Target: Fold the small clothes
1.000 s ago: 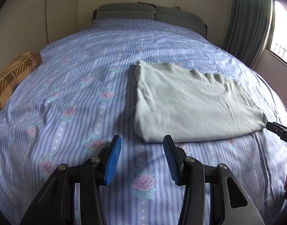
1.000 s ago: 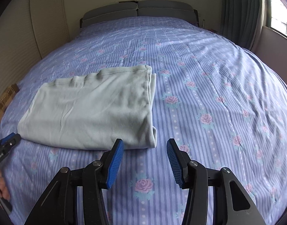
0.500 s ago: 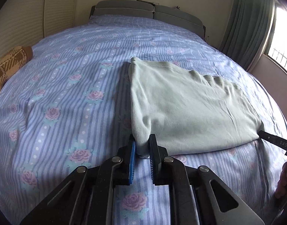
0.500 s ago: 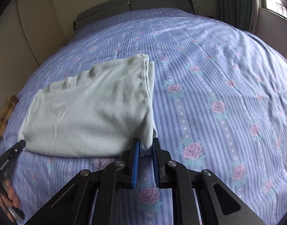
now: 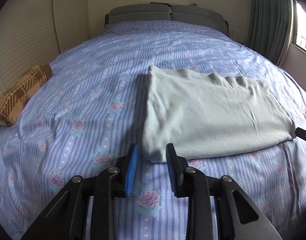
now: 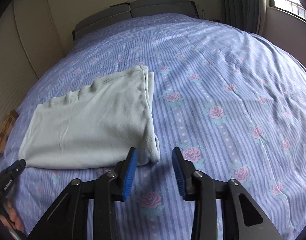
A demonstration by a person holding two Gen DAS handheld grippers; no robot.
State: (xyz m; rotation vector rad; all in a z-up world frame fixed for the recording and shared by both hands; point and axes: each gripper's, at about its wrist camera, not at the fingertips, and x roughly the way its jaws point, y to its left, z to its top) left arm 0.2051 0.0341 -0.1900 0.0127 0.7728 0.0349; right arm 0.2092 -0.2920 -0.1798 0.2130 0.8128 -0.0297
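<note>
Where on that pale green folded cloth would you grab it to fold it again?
Pinch the pale green garment at its two near corners, coming from the near edge: there the folded layers bunch into thick lips, one by the left gripper, one by the right gripper.

Free room and obstacles on the blue striped, rose-patterned bedspread (image 5: 77, 104). The folded pale green garment (image 5: 209, 116) lies flat toward the foot edge of the bed, a low obstacle. The left gripper (image 5: 151, 168), jaws apart, straddles its near left corner; the right gripper (image 6: 155, 169), jaws apart, stands at its near right corner. A brown plaid cushion (image 5: 20, 94) occupies the left edge. Open bedspread extends from the garment to the grey padded headboard (image 5: 167, 13) and toward the right edge beside the green curtain (image 6: 241, 2).
</note>
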